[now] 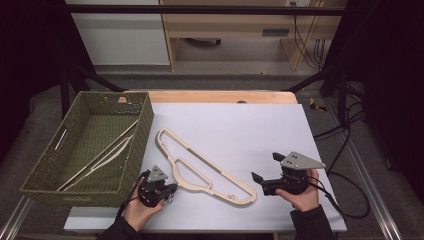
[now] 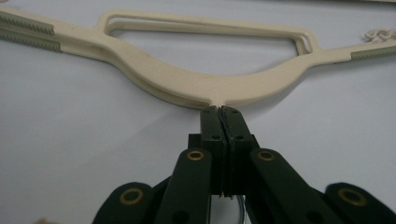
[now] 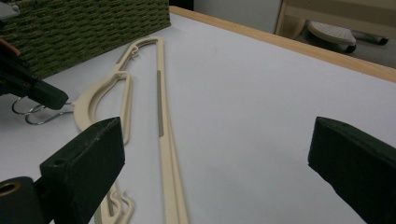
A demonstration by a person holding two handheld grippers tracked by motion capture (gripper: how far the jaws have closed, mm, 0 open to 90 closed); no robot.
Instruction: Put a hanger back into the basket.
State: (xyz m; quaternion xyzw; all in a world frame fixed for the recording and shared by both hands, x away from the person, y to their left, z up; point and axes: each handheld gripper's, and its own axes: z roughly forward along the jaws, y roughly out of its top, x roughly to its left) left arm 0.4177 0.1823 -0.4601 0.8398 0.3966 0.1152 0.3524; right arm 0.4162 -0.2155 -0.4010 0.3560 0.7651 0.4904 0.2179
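Desk (image 1: 260, 125): wide bare white sheet right of centre, open room there. Green woven basket (image 1: 90, 145) at left edge, one hanger already inside. Cream hanger (image 1: 200, 167) lies flat, diagonal, just right of the basket. Left gripper (image 1: 167, 191) jaws pinched together on its neck at the wire hook. Step: grasp made. Next, likely lift clear of the basket rim. Right gripper (image 1: 265, 175) jaws wide, empty.

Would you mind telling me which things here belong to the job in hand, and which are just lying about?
In the job:
- cream hangers on the table
- left tongs, shut at the hangers' neck, where the metal hooks start
- green woven basket with hangers inside

Lying about:
- right tongs, open
- floor cables
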